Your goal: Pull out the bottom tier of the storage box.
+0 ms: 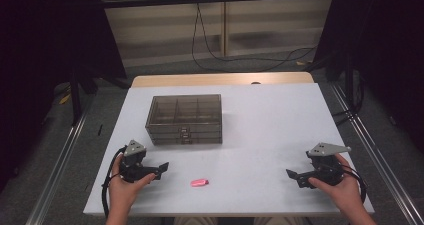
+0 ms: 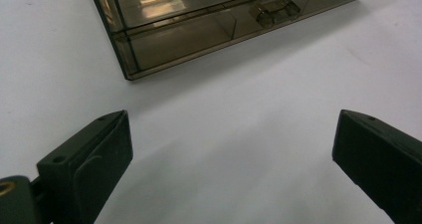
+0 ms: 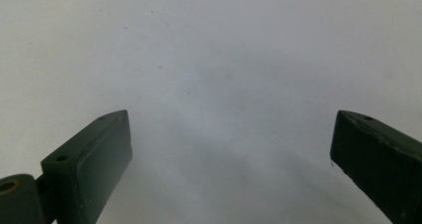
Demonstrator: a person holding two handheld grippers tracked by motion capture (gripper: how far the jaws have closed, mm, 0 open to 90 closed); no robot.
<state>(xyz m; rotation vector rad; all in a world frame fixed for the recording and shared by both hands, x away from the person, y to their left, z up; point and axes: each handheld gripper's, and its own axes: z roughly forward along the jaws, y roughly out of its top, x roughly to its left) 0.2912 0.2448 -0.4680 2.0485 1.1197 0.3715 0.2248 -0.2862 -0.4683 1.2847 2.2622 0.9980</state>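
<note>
White table (image 1: pixel 280 130); smoky clear compartment box (image 1: pixel 185 118) toward its back, small pink object (image 1: pixel 199 182) near front edge

I can't make out what the small pink object (image 1: pixel 199 182) in front of the smoky drawer box (image 1: pixel 184 119) is; my left gripper view crops that box's far side.

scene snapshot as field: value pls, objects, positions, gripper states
surface: white table
box: smoky clear drawer box, far-left of centre, drawers shut
small item: pink object, near edge, in front of the box, lying free
left gripper: open, holds nothing, just left of the pink object
right gripper: open, holds nothing, near right side of the table
contact: neither gripper touches anything
</note>
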